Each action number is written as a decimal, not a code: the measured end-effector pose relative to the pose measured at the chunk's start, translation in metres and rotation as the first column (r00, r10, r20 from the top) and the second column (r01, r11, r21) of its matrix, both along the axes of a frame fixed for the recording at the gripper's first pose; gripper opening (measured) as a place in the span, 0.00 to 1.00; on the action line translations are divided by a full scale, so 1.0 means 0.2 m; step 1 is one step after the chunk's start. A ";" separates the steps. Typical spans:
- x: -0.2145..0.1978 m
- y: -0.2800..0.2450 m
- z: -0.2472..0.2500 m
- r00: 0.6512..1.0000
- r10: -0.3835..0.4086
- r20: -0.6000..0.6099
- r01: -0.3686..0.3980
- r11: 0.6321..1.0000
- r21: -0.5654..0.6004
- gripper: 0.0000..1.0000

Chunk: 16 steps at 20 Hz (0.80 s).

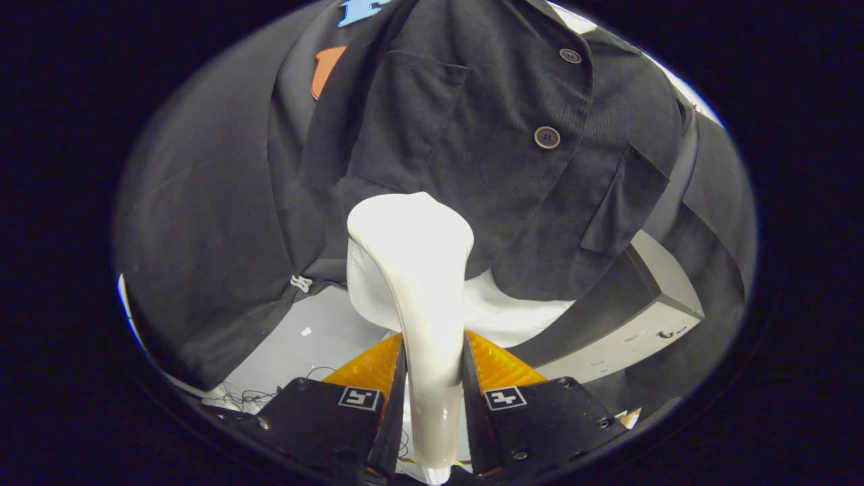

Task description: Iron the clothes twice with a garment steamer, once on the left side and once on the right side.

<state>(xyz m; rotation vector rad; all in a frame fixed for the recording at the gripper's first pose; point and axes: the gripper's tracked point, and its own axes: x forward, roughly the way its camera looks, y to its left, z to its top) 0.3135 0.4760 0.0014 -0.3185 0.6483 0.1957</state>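
Note:
A white garment steamer stands up between my fingers, its handle pressed from both sides. My gripper is shut on that handle. The steamer's broad head rests against the lower hem of a dark buttoned jacket that hangs just ahead. The head sits left of the button row, under the jacket's left chest pocket. A white layer shows below the jacket hem, behind the steamer.
Black cloth hangs as a wall to the left. A pale grey box with a dark top stands at the lower right. Grey floor with thin cables lies below the hem.

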 end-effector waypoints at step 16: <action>-0.34 -1.08 0.64 0.941 -0.075 0.331 -0.024 0.959 0.284 0.43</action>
